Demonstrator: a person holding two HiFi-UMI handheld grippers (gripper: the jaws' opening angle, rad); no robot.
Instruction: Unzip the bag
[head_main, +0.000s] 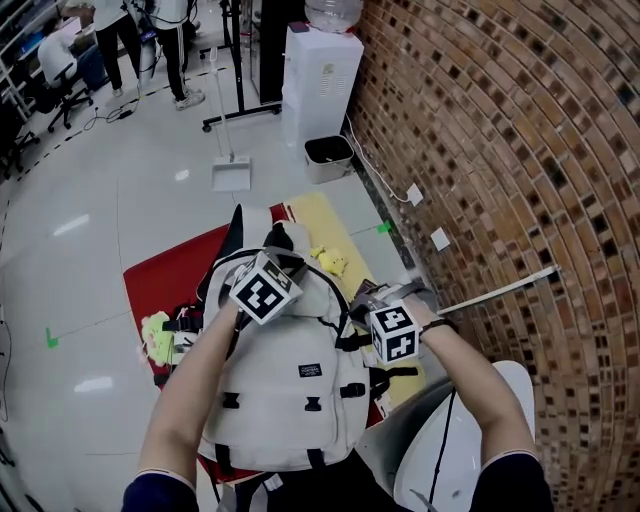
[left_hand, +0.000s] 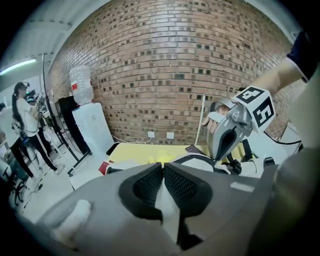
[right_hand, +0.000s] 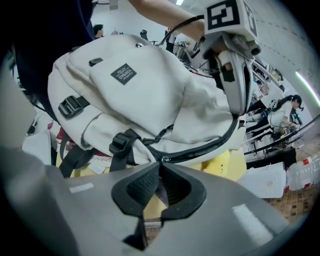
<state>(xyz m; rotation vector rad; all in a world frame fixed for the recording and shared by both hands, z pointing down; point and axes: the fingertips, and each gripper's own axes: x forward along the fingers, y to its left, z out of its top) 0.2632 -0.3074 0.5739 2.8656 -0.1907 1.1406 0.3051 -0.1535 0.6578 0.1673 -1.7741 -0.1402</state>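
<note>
A cream backpack (head_main: 290, 390) lies on a red-covered table (head_main: 165, 275), its black zipper (right_hand: 212, 141) curving round the top. In the left gripper view my left gripper (left_hand: 163, 175) is shut, with a fold of the bag's cream fabric (left_hand: 167, 205) pinched between its pads at the upper part of the bag. In the right gripper view my right gripper (right_hand: 160, 181) sits at the bag's right side. It is shut on the dark zipper pull (right_hand: 161, 189), just below the metal slider (right_hand: 162, 159). Each gripper shows in the other's view.
A yellow plush toy (head_main: 331, 262) lies on a yellow mat (head_main: 322, 215) beyond the bag. A brick wall (head_main: 500, 150) runs close on the right. A white seat (head_main: 470, 440) is near my right arm. A water dispenser (head_main: 318, 80), a bin (head_main: 329, 158) and a dustpan (head_main: 231, 172) stand on the floor ahead.
</note>
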